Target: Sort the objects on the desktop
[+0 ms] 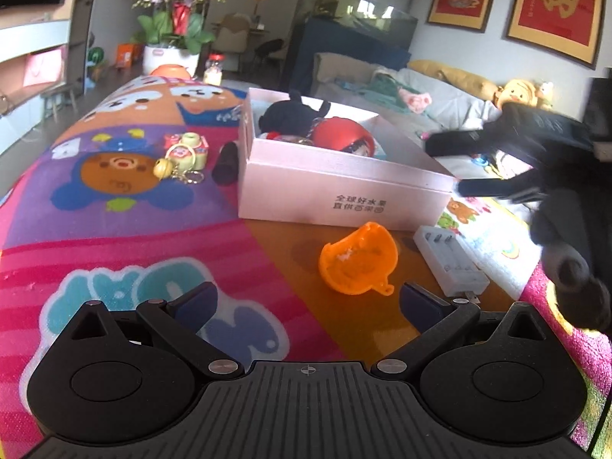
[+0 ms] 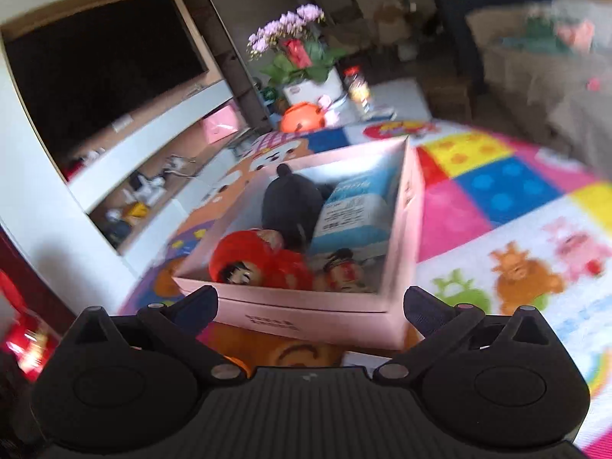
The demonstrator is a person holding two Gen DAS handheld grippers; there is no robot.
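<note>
two grippers are out over the cartoon mat (image 1: 126, 229), and both are spread wide with nothing in them. the left gripper (image 1: 308, 302) hangs low over the mat with the orange cup (image 1: 357, 258) lying on its side just ahead at about one o'clock, close to the right fingertip. the right gripper (image 2: 310, 304) is up above the near wall of the pink box (image 2: 321, 310), looking down into it, and its picture is blurred. inside the box i can see a dark plush toy (image 2: 292, 206), a red toy (image 2: 264, 262), a blue-and-white packet (image 2: 352, 214) and a small figure i can't make out. my guess is the sorting is partway: several things are boxed, several still lie loose. the cup looks like the left gripper's next pick; it would need to ease forward and a touch right, then close across the thin rim, which may slip or roll since the cup lies tipped. beside the cup at three o'clock is a white charger (image 1: 451, 264), near enough to get nudged. further off, at eleven o'clock from the box, sit a bunch of keychains (image 1: 183, 157) and a black tube (image 1: 226, 162), the tube just beside the box wall.
</note>
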